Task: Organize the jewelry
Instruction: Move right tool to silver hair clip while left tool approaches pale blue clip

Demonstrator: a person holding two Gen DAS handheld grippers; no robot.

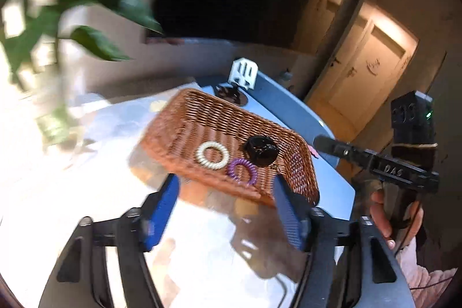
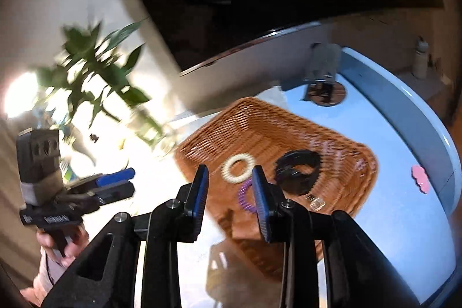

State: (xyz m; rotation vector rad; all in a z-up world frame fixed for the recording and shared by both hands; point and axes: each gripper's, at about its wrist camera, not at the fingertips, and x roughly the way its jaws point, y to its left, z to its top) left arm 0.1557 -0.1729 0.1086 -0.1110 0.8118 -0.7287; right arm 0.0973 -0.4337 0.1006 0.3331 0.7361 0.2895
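Note:
A brown wicker basket (image 1: 184, 123) (image 2: 291, 132) sits on the table. In it lie a cream spiral ring (image 1: 212, 155) (image 2: 238, 168), a purple spiral ring (image 1: 242, 171) (image 2: 245, 199) and a black coiled band (image 1: 260, 152) (image 2: 297, 171). A small clear piece (image 2: 317, 202) lies by the basket's near rim. My left gripper (image 1: 225, 207) is open and empty, just in front of the basket. My right gripper (image 2: 231, 198) is open and empty, hovering above the basket's near edge. Each gripper also shows from the side in the other wrist view, the right one (image 1: 326, 143) and the left one (image 2: 121, 184).
A green leafy plant (image 1: 57, 5) (image 2: 95, 59) stands at the table's left. A white stand (image 1: 245, 73) (image 2: 324, 68) sits behind the basket. A pink flat shape (image 2: 420, 178) lies on the blue table surface (image 2: 389, 140) at right. A door (image 1: 366, 71) is beyond the table.

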